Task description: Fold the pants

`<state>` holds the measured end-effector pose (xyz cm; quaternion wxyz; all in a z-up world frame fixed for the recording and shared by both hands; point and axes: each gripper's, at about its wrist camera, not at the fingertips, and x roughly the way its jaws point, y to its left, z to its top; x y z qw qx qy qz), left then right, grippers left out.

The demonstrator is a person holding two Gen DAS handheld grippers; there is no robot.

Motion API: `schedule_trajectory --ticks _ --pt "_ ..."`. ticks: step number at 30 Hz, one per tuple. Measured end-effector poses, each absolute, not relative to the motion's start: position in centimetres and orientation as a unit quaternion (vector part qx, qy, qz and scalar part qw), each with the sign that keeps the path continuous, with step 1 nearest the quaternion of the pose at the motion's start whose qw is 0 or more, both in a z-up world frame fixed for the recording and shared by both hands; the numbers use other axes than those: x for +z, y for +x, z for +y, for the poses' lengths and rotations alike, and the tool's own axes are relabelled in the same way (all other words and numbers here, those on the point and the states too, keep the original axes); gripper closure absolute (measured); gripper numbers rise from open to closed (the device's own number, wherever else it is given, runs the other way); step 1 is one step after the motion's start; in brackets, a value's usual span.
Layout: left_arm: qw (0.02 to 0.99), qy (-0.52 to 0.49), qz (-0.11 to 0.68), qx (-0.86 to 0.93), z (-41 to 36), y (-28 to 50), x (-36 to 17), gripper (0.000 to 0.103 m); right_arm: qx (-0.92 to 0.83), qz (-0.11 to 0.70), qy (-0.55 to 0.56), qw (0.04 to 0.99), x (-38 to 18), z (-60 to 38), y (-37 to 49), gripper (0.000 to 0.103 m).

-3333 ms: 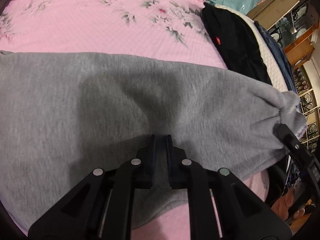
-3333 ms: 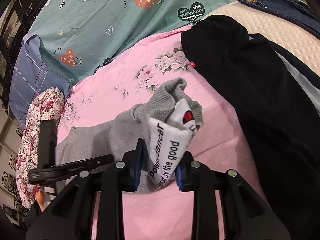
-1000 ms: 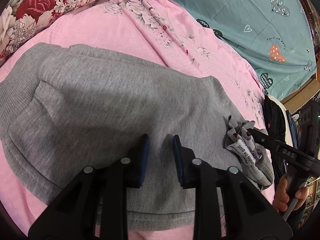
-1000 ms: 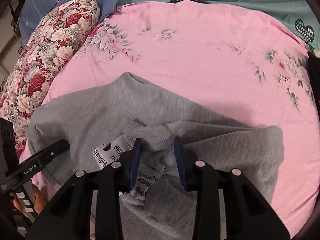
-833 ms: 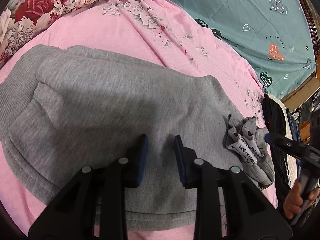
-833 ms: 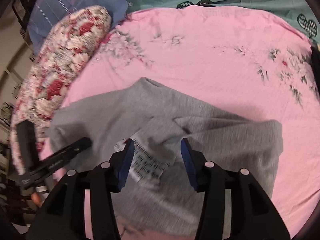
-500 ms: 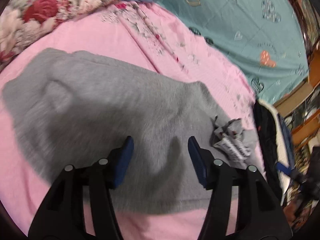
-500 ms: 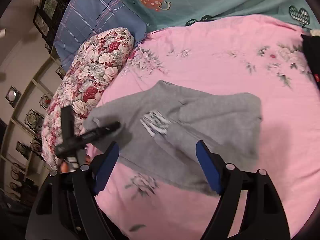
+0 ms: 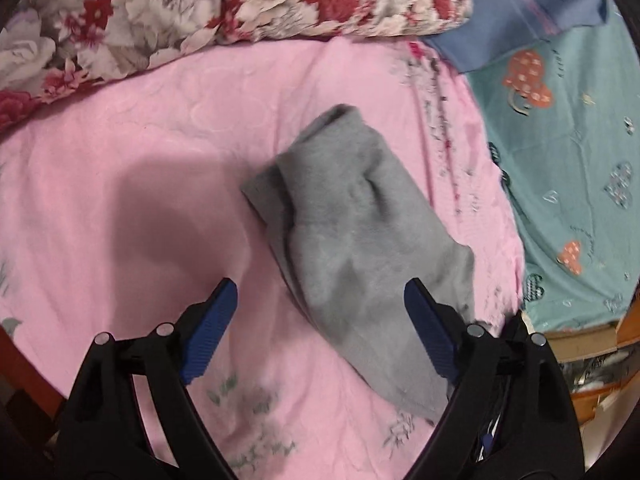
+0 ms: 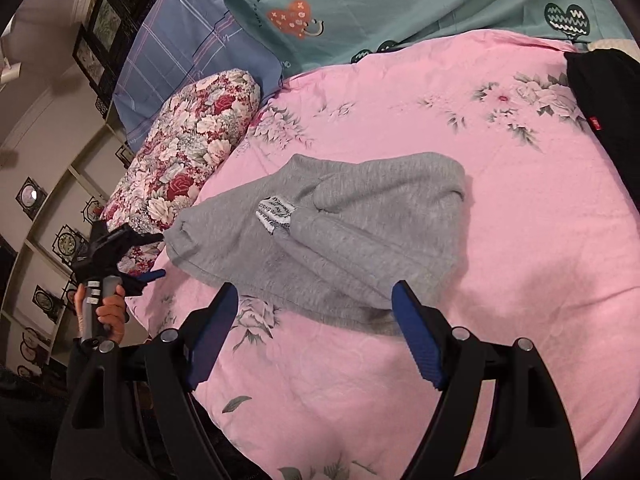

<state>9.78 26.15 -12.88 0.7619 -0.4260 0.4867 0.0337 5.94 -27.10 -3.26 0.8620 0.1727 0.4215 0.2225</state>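
Note:
The grey sweatpants lie folded into a compact bundle on the pink floral bedsheet, with a white printed label showing on top. They also show in the left wrist view. My right gripper is open and empty, held above the near edge of the bundle. My left gripper is open and empty, held above the sheet beside the bundle. It also shows at the left of the right wrist view, off the bed's edge.
A red floral pillow and a blue plaid pillow lie at the head of the bed. A teal heart-print cover lies behind. Black clothes lie at the right. Wooden furniture stands past the bed.
Both grippers opened, let go of the grey pants and pulled up and back. The pants now lie folded and free on the sheet.

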Motion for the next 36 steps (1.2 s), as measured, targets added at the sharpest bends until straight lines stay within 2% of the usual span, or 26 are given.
schedule_trajectory --ticks 5,9,14,15,16,17,18,19,22,27,31,36 --pt "0.766 -0.416 0.489 0.037 26.1 12.5 -13.5 0.014 0.200 0.407 0.198 0.869 -3.1 -30.2 4.6 0.023" --pt "0.769 -0.410 0.490 0.023 25.2 14.2 -13.6 0.002 0.192 0.409 0.223 0.864 -3.8 -31.5 4.0 0.023" --pt "0.769 -0.443 0.461 0.010 25.6 15.3 -14.2 0.003 0.189 0.415 0.228 0.860 -4.1 -31.4 4.0 0.023" --pt "0.772 -0.446 0.453 0.009 25.8 15.6 -14.4 0.007 0.191 0.415 0.226 0.860 -4.1 -31.2 4.1 0.023" --pt "0.777 -0.439 0.450 0.020 25.8 15.9 -14.4 0.031 0.193 0.416 0.223 0.860 -4.0 -30.9 4.2 0.023" --pt "0.783 -0.426 0.452 0.035 25.8 16.1 -14.5 0.040 0.194 0.419 0.220 0.860 -4.0 -30.7 4.4 0.023" --pt "0.784 -0.427 0.450 0.028 25.9 16.3 -14.8 0.055 0.194 0.421 0.217 0.859 -4.0 -30.3 4.5 0.023" --pt "0.779 -0.443 0.442 0.022 26.1 16.1 -15.2 0.059 0.195 0.424 0.213 0.859 -4.0 -30.0 4.6 0.023" --pt "0.790 -0.455 0.411 0.010 26.2 15.0 -14.7 0.066 0.192 0.432 0.199 0.858 -3.7 -28.9 4.9 0.023" --pt "0.837 -0.421 0.346 -0.053 25.1 13.0 -10.2 0.067 0.187 0.452 0.175 0.855 -3.7 -26.7 6.2 0.023" --pt "0.858 -0.380 0.341 -0.059 23.8 13.3 -9.0 0.067 0.195 0.472 0.133 0.850 -3.7 -22.5 8.4 0.023" --pt "0.845 -0.402 0.345 -0.065 24.8 14.0 -10.8 0.068 0.229 0.468 0.059 0.852 -2.4 -14.7 12.7 0.023"
